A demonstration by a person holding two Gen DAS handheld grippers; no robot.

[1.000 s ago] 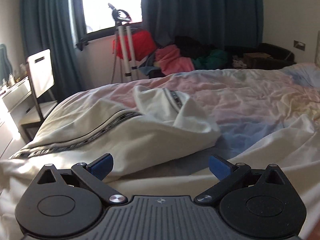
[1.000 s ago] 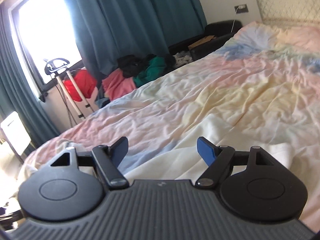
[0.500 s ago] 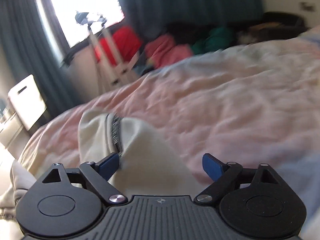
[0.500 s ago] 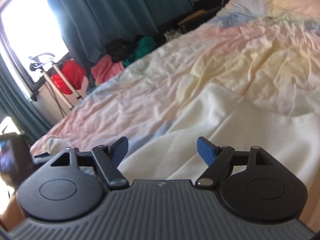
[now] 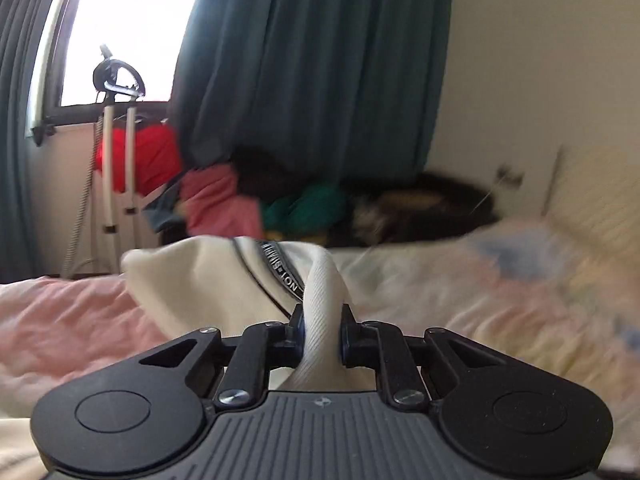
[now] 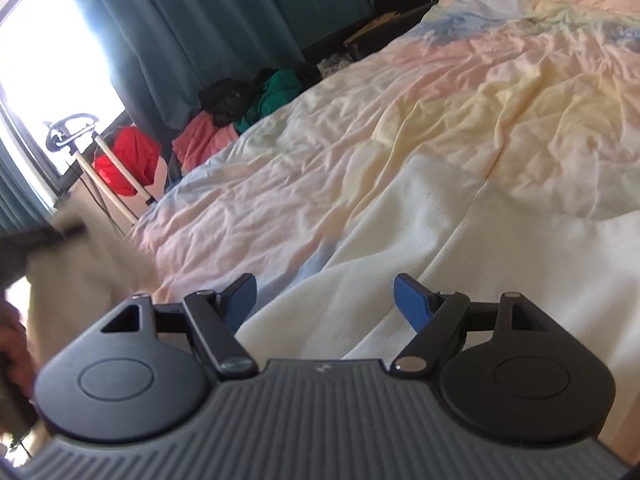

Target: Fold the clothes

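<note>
A cream garment (image 5: 208, 276) with a black lettered stripe lies on the bed. My left gripper (image 5: 320, 320) has a ribbed fold of it between its jaws, which are closing, and the pads press on the cloth. That end is raised off the sheet. In the right wrist view another flat part of the cream garment (image 6: 460, 220) lies just under and ahead of my right gripper (image 6: 325, 292). Its blue fingers (image 6: 408, 300) stand wide apart, with nothing pinched. The lifted end (image 6: 80, 264) shows blurred at the left, beside a hand (image 6: 12, 336).
The bed carries a crumpled pastel sheet (image 6: 400, 80) that stretches far to the right. Beyond its far edge lies a pile of pink, green and black clothes (image 5: 240, 204). A white stand (image 5: 116, 128) is by the window, next to teal curtains (image 5: 312, 60).
The left gripper's jaws closed on the cream garment's ribbed edge, lifted it and swung right. The right gripper sank closer to the flat cream cloth and stayed open.
</note>
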